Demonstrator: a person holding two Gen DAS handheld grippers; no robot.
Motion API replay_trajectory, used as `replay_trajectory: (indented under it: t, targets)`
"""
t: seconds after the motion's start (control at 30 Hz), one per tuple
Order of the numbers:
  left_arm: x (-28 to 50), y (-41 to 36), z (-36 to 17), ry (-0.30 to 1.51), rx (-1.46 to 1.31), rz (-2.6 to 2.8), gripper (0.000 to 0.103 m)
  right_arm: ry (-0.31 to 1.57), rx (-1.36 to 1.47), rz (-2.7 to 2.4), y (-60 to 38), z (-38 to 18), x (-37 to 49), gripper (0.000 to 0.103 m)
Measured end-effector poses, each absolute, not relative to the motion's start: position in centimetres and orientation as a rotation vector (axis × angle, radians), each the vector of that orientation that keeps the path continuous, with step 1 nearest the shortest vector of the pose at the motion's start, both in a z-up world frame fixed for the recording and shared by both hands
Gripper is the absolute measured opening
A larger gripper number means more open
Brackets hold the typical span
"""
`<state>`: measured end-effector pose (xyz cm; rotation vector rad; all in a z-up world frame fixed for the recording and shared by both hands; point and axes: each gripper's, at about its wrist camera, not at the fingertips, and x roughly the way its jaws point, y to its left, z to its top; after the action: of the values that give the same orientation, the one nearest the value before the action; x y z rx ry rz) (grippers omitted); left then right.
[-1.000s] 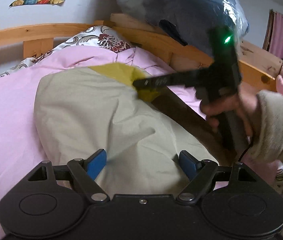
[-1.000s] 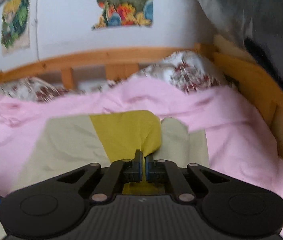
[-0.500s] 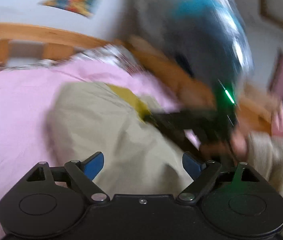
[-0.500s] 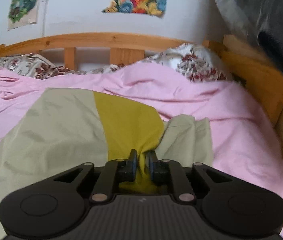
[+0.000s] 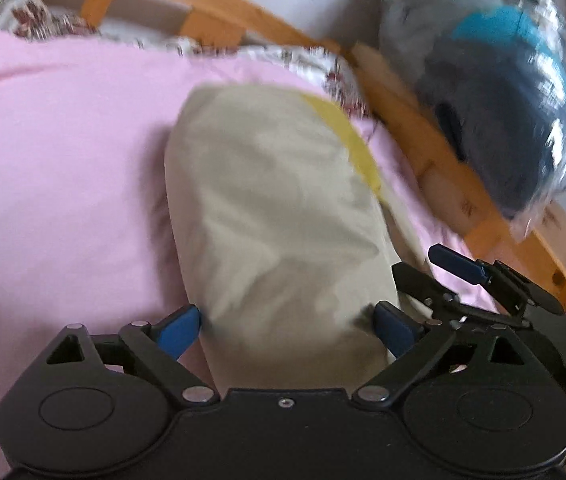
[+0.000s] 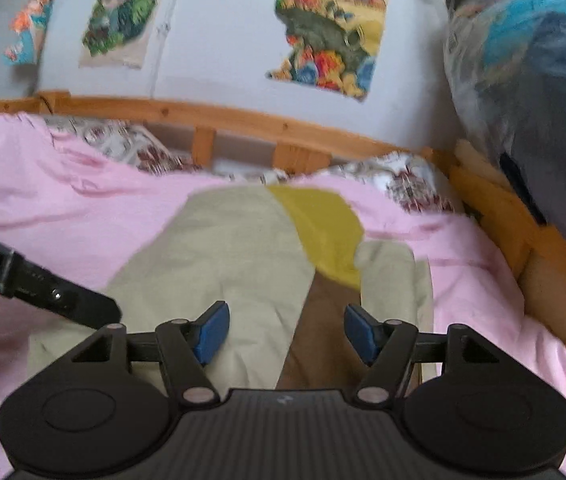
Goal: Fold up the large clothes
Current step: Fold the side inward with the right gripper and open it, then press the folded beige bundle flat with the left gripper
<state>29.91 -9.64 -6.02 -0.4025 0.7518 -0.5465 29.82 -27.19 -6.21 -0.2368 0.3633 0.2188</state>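
A large beige garment with a yellow panel and a brown panel lies folded on the pink sheet. My left gripper hovers at its near end, jaws opening wide; the cloth lies between the blue pads, which do not press it. My right gripper is over the brown and beige part, jaws opening with nothing pinched. One of its blue fingertips shows at the garment's right side. A black finger of the left gripper enters from the left.
A wooden bed rail runs along the far side and down the right. A plastic-wrapped blue and dark bundle sits on the right rail. Floral pillows lie by the headboard. Posters hang on the wall.
The right gripper let go of the yellow fold, opened and drew back toward the near end. The left gripper widened and rolled, tilting its view. The garment now lies flat.
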Motion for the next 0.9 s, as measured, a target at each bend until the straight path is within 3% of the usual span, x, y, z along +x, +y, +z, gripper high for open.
replay_trajectory:
  t: [0.3,0.53,0.73,0.9]
  targets:
    - [31.1,-11.6,-8.3,0.794,-0.375,-0.555,0.102,0.373,-0.2,0.164,-28.5,-11.1,29.9,0.069]
    - [31.3,-9.1,-7.6,0.829,-0.539,-0.574,0.098,0.318,-0.119,0.181,-29.7,-10.9,28.8,0.074]
    - [28.1,-5.0,-3.6,0.542,-0.583,-0.426,0.102,0.218,-0.079,0.18,-28.0,-7.8,26.7,0.074]
    - [28.1,-3.1,-3.8,0.56,-0.639,-0.23,0.102,0.194,-0.102,0.285,-23.7,-6.6,27.0,0.075]
